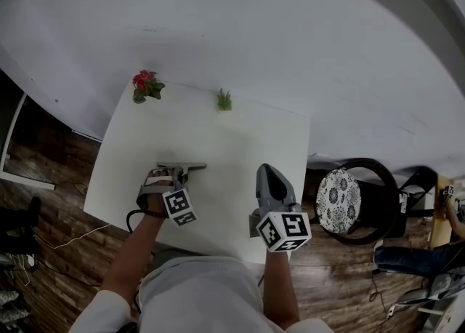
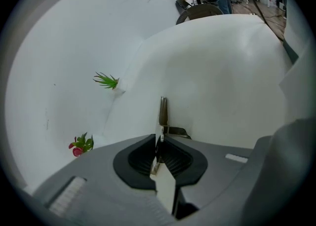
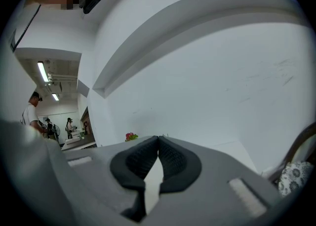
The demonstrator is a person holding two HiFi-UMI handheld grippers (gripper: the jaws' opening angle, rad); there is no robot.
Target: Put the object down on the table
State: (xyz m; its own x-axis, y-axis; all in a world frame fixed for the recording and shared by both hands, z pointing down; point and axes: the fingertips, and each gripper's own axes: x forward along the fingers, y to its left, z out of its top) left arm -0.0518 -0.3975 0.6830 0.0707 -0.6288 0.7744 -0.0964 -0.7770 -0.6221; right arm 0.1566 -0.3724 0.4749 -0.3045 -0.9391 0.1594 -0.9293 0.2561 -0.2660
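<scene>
One white table (image 1: 218, 142) fills the middle of the head view and is the largest thing here, with plenty of bare top near the person, which I judge is why the work sits at the near edge and not by the wall. A chair (image 1: 338, 199) with a patterned cushion stands off the table's right side, well apart from both tools and out of the way. The left gripper (image 1: 173, 171) is low over the near left part of the table and turned on its side. In its own view the left gripper (image 2: 159, 153) has its jaws pressed together on a thin metal piece (image 2: 163, 111), pinching one end so that the rest sticks out in front. From above, the metal piece (image 1: 187, 167) reaches out flat to the right of the jaws, close above or on the table top; I cannot tell which. Holding it level and low looks meant to let it be laid down flat without a drop, so the setting-down seems close but not done, since the grip is on. The right gripper (image 1: 270, 169) is over the near right part of the table, apart from the metal piece. Its own view shows the right gripper (image 3: 158, 143) with its jaws closed tip to tip on nothing, so it seems simply parked aside. A red flower (image 1: 145, 84) and a small green plant (image 1: 224, 99) stand at the far edge, clear of the drop spot.
</scene>
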